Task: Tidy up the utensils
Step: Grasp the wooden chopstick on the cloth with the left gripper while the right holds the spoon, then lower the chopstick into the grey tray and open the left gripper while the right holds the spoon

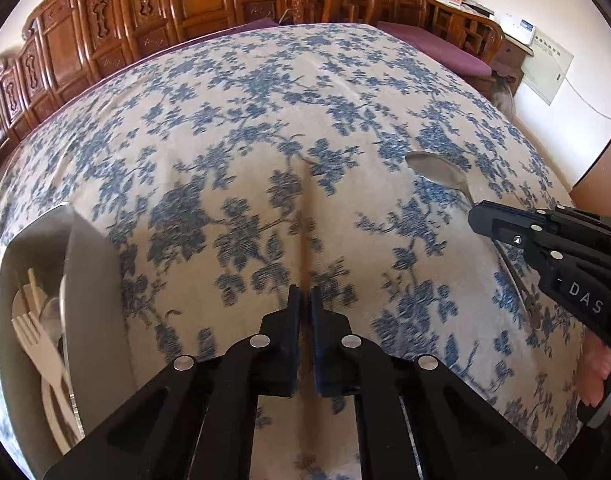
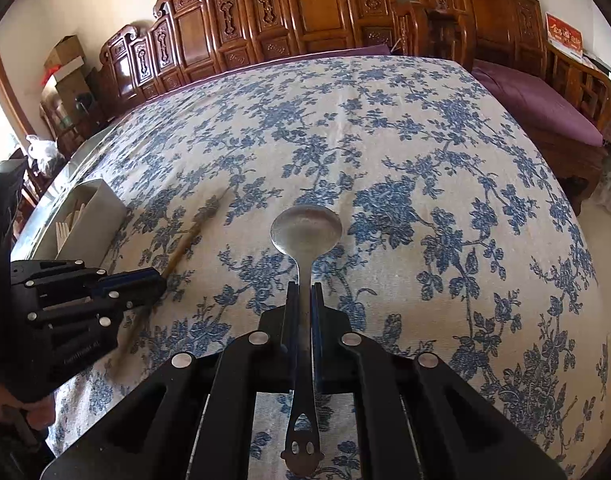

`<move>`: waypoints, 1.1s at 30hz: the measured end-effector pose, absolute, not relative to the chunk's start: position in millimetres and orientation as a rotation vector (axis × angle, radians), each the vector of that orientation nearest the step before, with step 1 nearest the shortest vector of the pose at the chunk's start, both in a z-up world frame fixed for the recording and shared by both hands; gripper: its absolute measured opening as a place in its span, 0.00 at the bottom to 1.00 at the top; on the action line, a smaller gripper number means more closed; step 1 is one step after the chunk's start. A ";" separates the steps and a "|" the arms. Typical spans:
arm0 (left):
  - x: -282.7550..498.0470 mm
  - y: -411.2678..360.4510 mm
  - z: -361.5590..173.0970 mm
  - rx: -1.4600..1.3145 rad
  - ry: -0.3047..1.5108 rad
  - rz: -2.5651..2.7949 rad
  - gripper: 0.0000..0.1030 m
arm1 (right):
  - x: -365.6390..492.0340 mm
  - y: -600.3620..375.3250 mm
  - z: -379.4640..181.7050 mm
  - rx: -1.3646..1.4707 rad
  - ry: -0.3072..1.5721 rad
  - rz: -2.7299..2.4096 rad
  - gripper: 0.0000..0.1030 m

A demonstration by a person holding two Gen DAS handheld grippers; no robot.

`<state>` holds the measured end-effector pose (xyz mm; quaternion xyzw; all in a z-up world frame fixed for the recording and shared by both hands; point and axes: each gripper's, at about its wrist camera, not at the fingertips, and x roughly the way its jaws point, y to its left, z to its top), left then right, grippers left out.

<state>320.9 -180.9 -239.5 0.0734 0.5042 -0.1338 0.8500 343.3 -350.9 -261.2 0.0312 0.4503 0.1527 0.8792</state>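
Left wrist view: left gripper [image 1: 304,296], fingers nearly together on nothing; utensil box [image 1: 85,264] to their left, holding a fork [image 1: 35,340]; spoon [image 1: 435,168] far right of box, in right gripper [image 1: 481,220].
Right wrist view: right gripper [image 2: 304,292] clamped on spoon [image 2: 305,232] neck, long axis along fingers, bowl forward; box [image 2: 99,216] far left, nearer the left gripper [image 2: 153,278]; a chopstick [image 2: 185,240] lies beside the box on the table [image 2: 425,140].

Home living room, carved wooden bench [image 2: 345,12], floral tablecloth [image 2: 385,152]
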 end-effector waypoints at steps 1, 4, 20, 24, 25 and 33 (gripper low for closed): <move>319.9 -177.7 -238.5 0.151 1.061 -0.283 0.04 | 342.8 -347.6 -261.1 0.056 0.940 0.324 0.07; 314.6 -172.1 -232.3 0.162 1.042 -0.278 0.04 | 339.7 -339.0 -258.3 0.025 0.933 0.329 0.07; 284.9 -116.8 -167.9 0.161 0.923 -0.257 0.04 | 317.5 -293.2 -235.6 -0.019 0.883 0.411 0.07; 282.8 -89.4 -150.4 0.142 0.893 -0.243 0.04 | 312.5 -275.3 -227.3 -0.028 0.862 0.439 0.07; 282.4 -84.2 -147.1 0.139 0.887 -0.238 0.04 | 311.5 -270.8 -226.0 -0.032 0.859 0.446 0.07; 279.7 -57.9 -140.0 0.137 0.876 -0.232 0.04 | 305.3 -249.7 -221.8 -0.059 0.850 0.477 0.07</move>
